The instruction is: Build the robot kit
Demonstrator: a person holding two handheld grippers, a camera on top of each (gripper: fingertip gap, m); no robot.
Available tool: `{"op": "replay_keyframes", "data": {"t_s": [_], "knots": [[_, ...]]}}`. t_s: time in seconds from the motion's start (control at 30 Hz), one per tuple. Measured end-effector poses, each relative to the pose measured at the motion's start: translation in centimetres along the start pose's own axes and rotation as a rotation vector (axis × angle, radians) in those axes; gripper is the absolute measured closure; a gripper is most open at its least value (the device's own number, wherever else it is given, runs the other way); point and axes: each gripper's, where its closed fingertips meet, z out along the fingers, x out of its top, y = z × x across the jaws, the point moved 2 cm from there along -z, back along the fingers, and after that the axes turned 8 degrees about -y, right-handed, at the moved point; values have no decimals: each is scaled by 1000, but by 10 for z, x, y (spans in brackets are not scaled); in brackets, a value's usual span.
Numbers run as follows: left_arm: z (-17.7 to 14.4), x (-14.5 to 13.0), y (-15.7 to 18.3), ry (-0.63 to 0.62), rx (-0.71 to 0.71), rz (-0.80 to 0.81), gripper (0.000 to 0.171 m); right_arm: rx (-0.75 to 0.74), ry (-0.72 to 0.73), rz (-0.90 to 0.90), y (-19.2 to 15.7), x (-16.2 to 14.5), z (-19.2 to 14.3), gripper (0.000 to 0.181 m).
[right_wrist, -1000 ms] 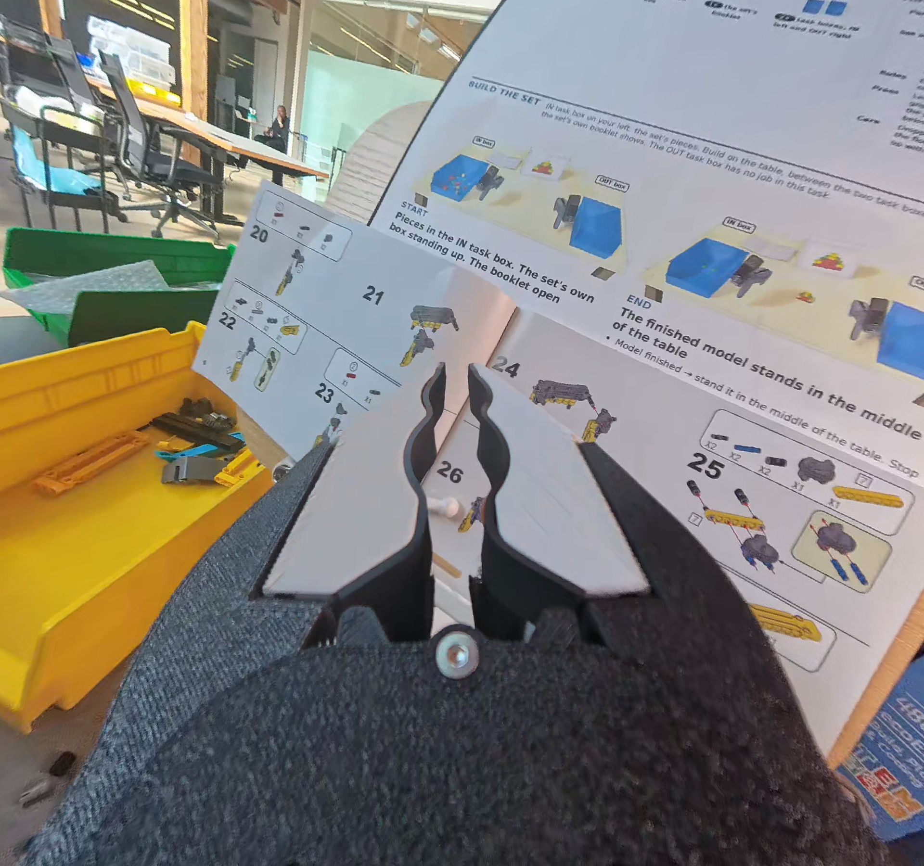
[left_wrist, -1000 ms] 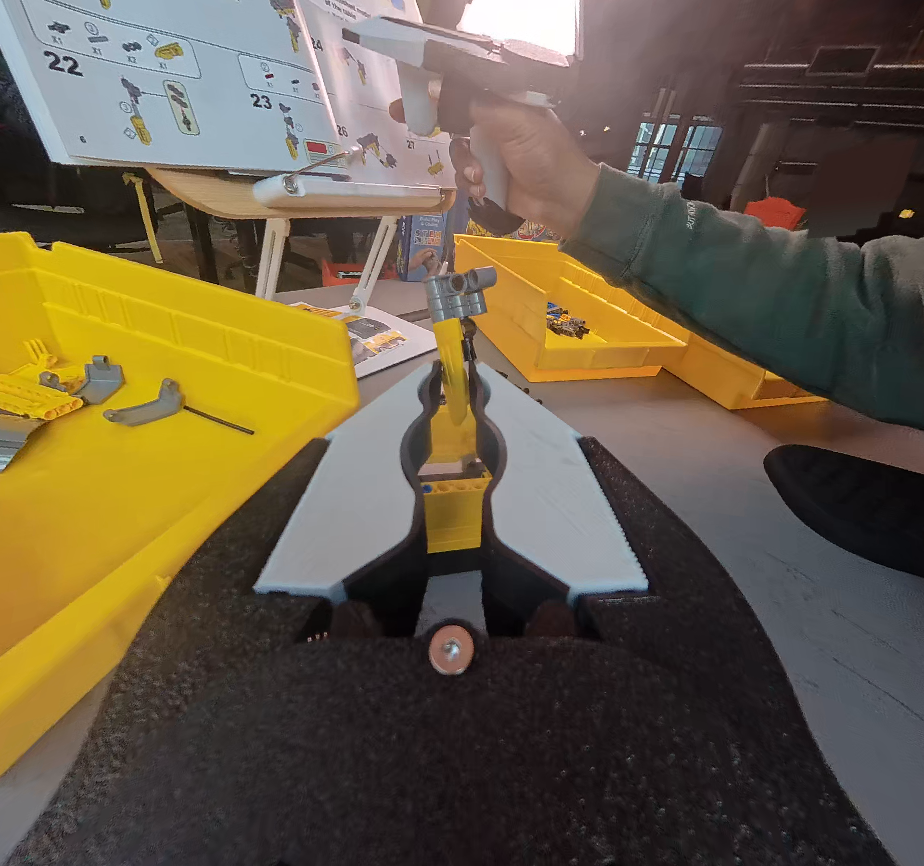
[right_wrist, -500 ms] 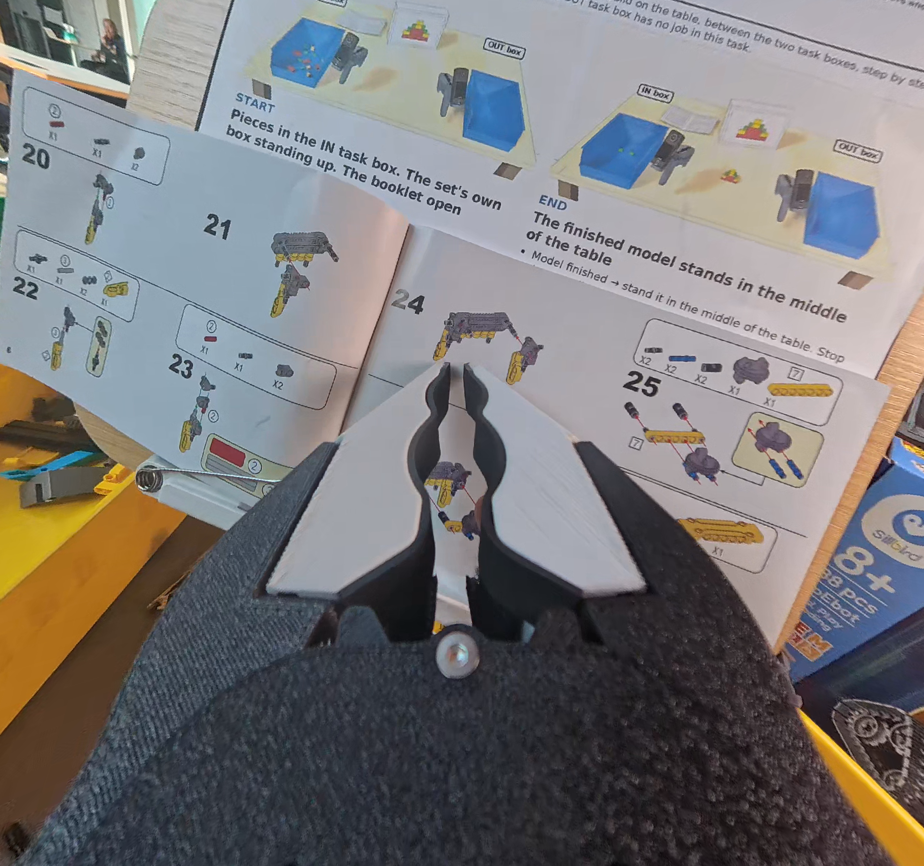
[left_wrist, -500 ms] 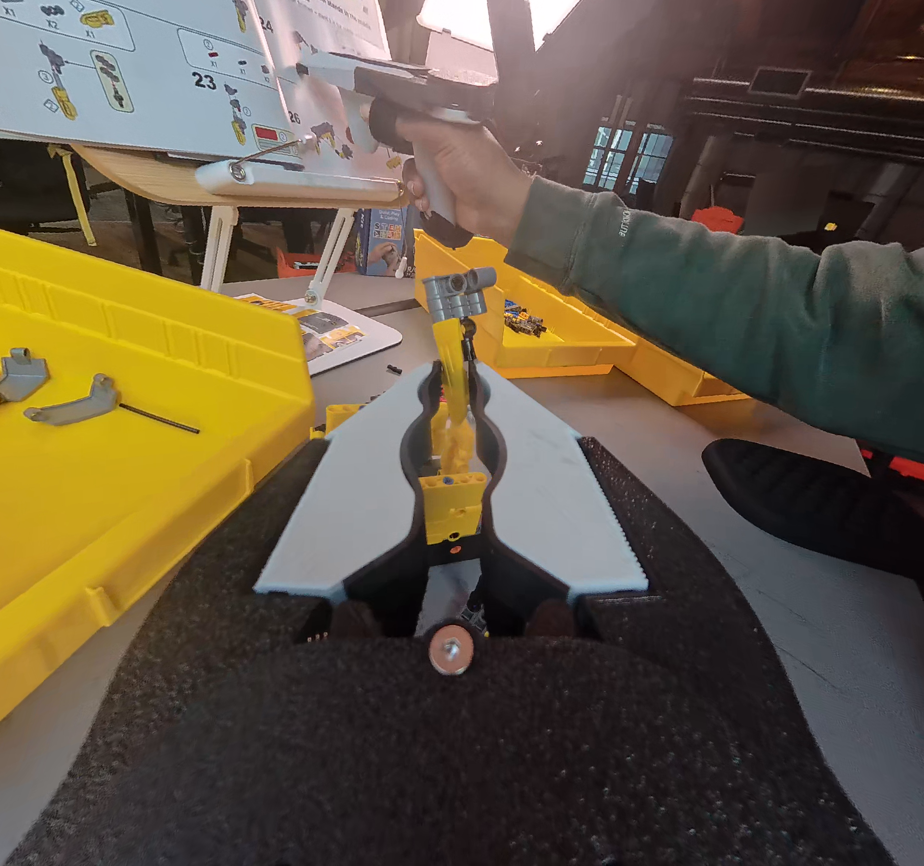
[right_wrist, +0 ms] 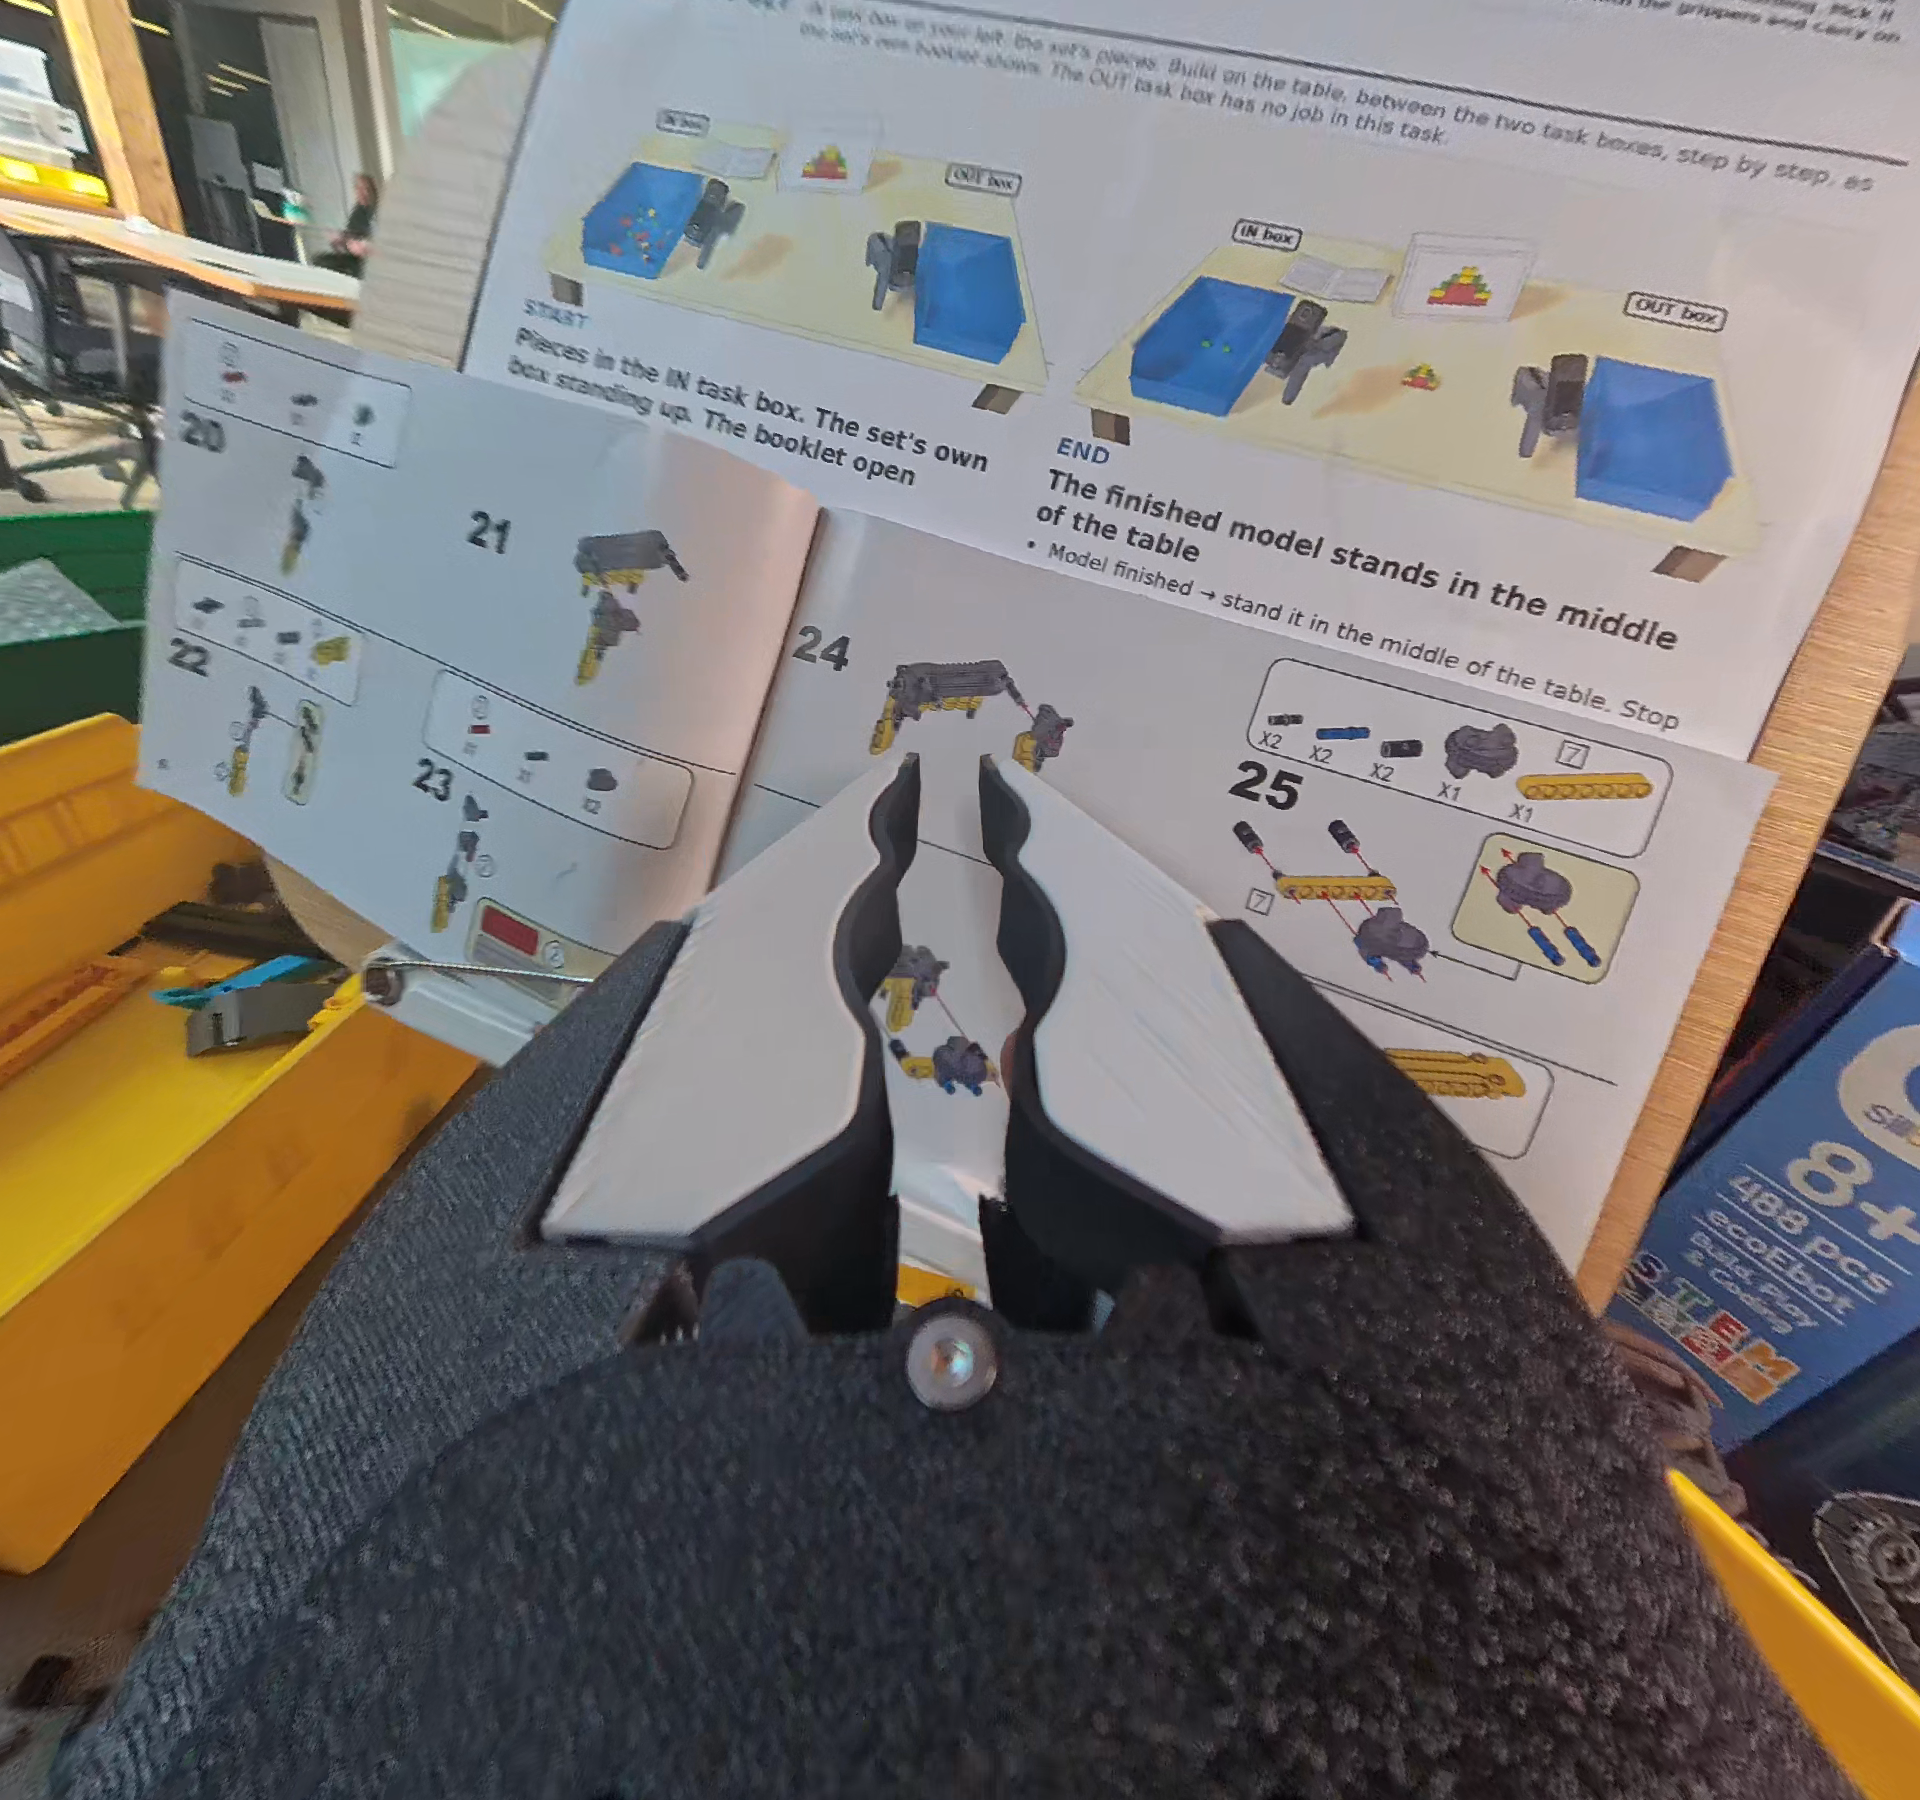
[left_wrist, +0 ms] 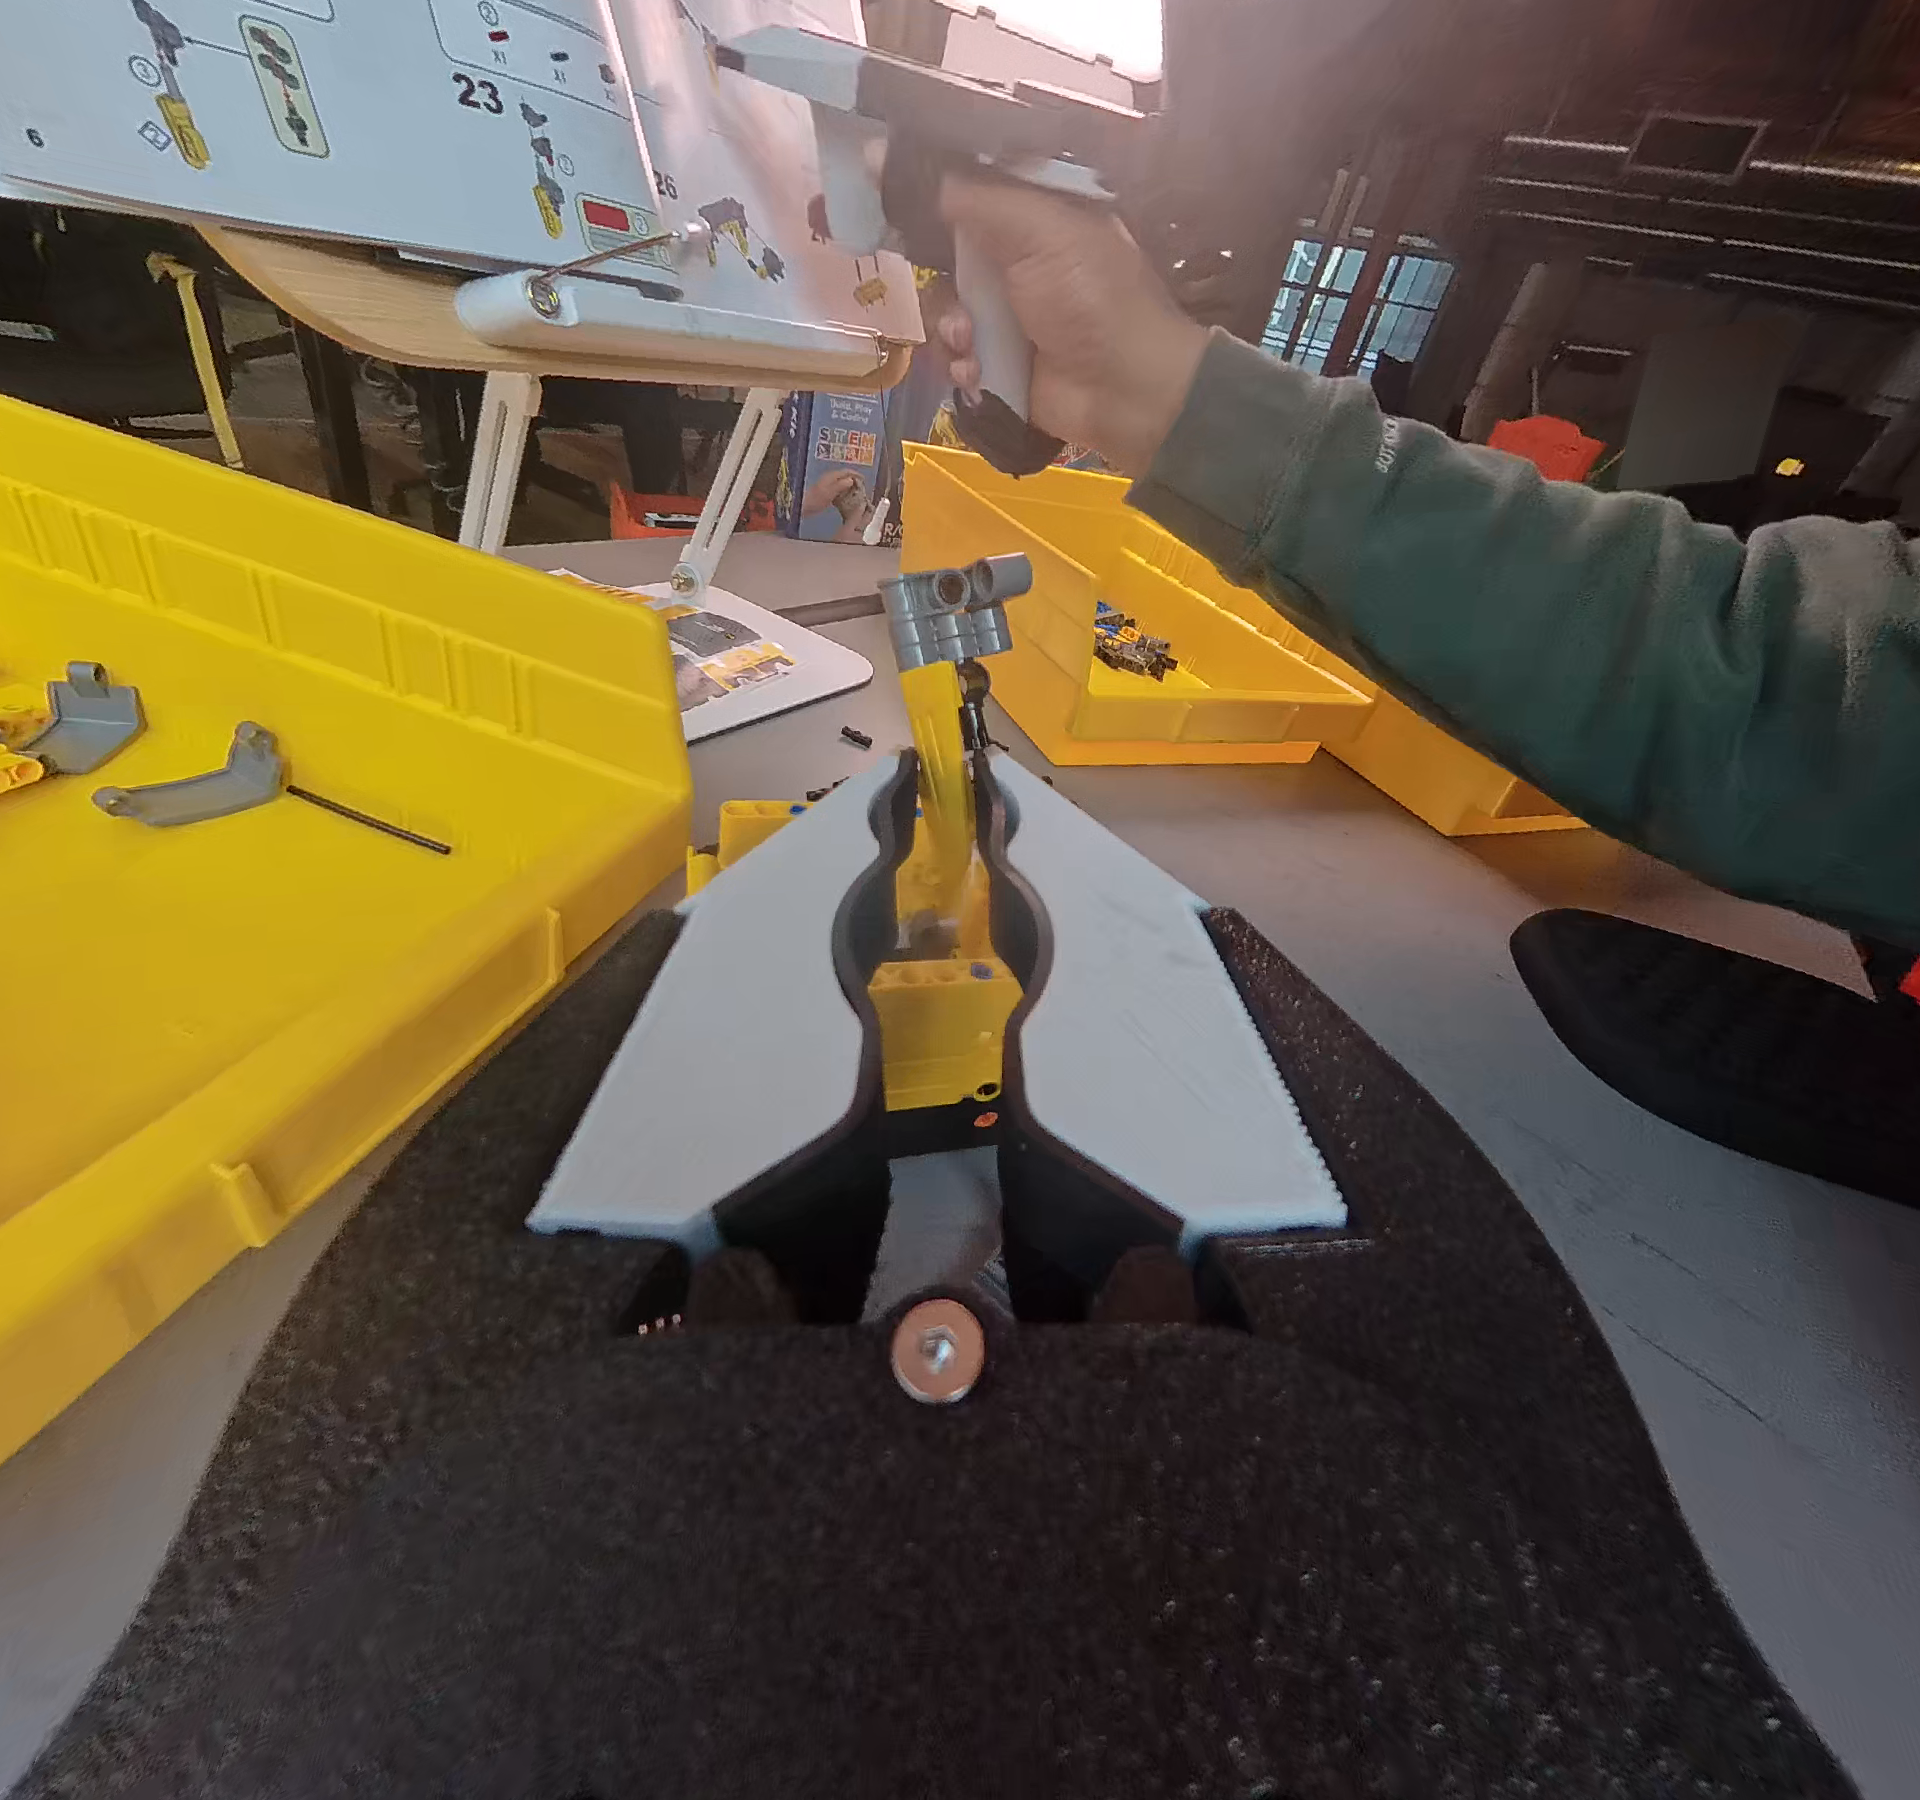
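Note:
My left gripper [left_wrist: 943, 763] is shut on a small brick assembly [left_wrist: 940, 1023]: a yellow block and yellow beam topped by grey connectors, held upright above the grey table [left_wrist: 1351, 919]. My right gripper [right_wrist: 945, 763] is empty, its jaws a narrow gap apart. Its tips are right up against the right-hand page of an open instruction booklet [right_wrist: 520, 607] on a stand. In the left wrist view a hand holds that right gripper [left_wrist: 732, 57] up at the booklet [left_wrist: 312, 67].
A large yellow bin [left_wrist: 312, 971] at the left holds grey pieces [left_wrist: 197, 794] and a black axle. Further yellow bins [left_wrist: 1195, 701] stand at the right with small parts. A printed sheet [right_wrist: 1143, 192] sits behind the booklet. A blue box [right_wrist: 1787, 1231] stands beside the stand. Left tips to right tips: about 35 cm.
The right gripper has moved closer to the booklet's right page, and its jaws are a little wider apart than half a second ago. The left gripper has shifted slightly, still holding the assembly.

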Motion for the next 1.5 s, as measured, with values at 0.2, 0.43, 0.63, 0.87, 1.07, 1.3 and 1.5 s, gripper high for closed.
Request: {"op": "replay_keyframes", "data": {"t_s": [0.2, 0.43, 0.63, 0.87, 1.07, 1.3, 1.5], "knots": [[-3, 5, 2, 18, 1, 21, 162, 441, 8, 92, -99, -3, -88, 170], [2, 1, 25, -29, -76, 123, 162, 802, -130, -9, -218, -65, -179, 160], [7, -12, 58, -95, -178, 281, 161, 888, -128, 35, -245, -78, -199, 160], [6, -20, 79, -149, -305, 303, 160, 944, -155, 81, -239, -88, -221, 161], [0, -46, 98, -306, -463, 391, 156, 951, -198, 48, -238, -112, -245, 161], [-38, -19, 24, -366, -245, 370, 143, 825, -301, -75, -216, -150, -244, 175], [-57, -81, 1, -668, -294, 226, 131, 887, -349, -153, -232, -167, -247, 176]]}}
